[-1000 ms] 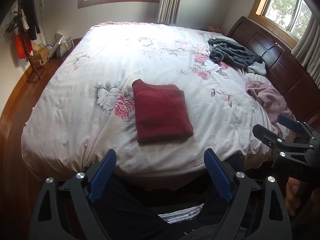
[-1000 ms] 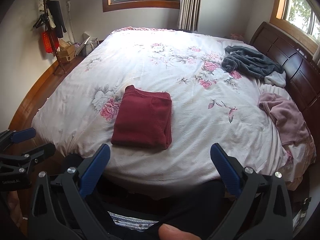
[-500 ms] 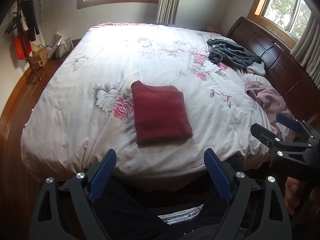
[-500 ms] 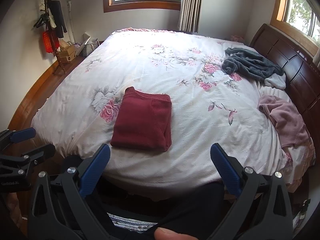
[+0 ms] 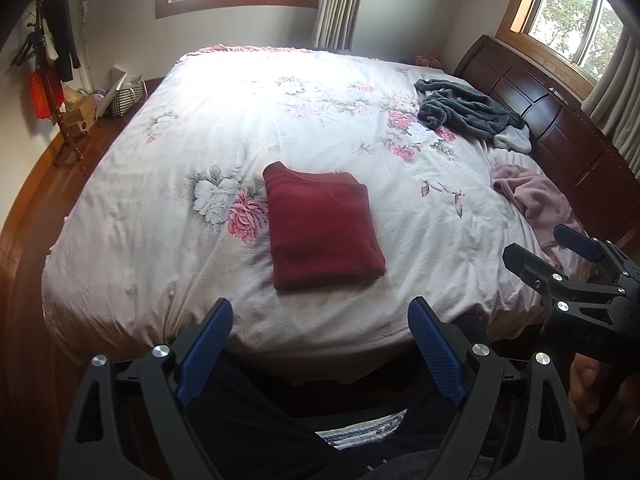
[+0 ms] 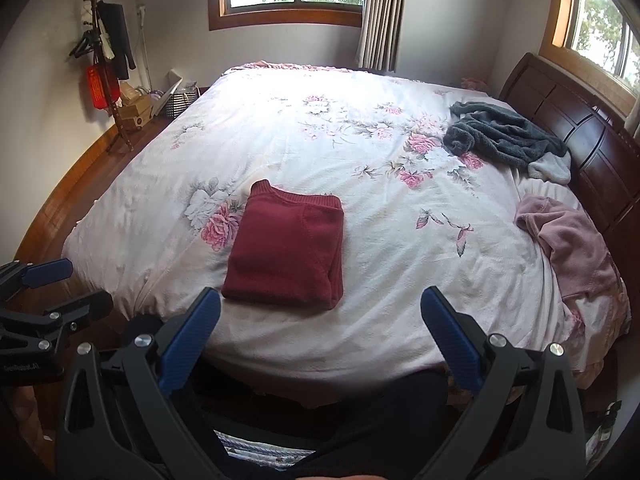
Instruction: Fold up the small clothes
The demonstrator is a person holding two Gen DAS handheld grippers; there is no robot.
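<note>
Holding both my grippers back at the foot of the bed (image 5: pixel 120 208), I have nothing in either one. My left gripper (image 5: pixel 320 344) has its two blue fingers (image 5: pixel 202 354) spread wide apart, and my right gripper (image 6: pixel 320 336) is spread wide the same way, with only air between the pads. The red sweater (image 5: pixel 320 228) lies folded in a neat square on the flowery bed cover, near the foot end and in the middle, just past my fingertips but not touching them. From a second ago almost nothing has changed: the red sweater sits in the same spot with the same shape, and my fingers are just as wide as they were. Both cameras have only slid a tiny bit, so the bed looks a little lower in the picture than before. In the left view I can see my right gripper off to the side, near the bed's corner, and in the right view my left gripper (image 6: pixel 52 292) shows at the edge, beside the wooden floor. Far up the bed, close to the dark wooden headboard (image 6: pixel 580 132), a gray fluffy garment (image 6: pixel 500 140) lies in a heap, and a pink garment (image 6: pixel 568 240) lies crumpled near the edge of the bed. Those two have not moved either. My dark trouser legs (image 5: pixel 248 420) show below the fingers.
</note>
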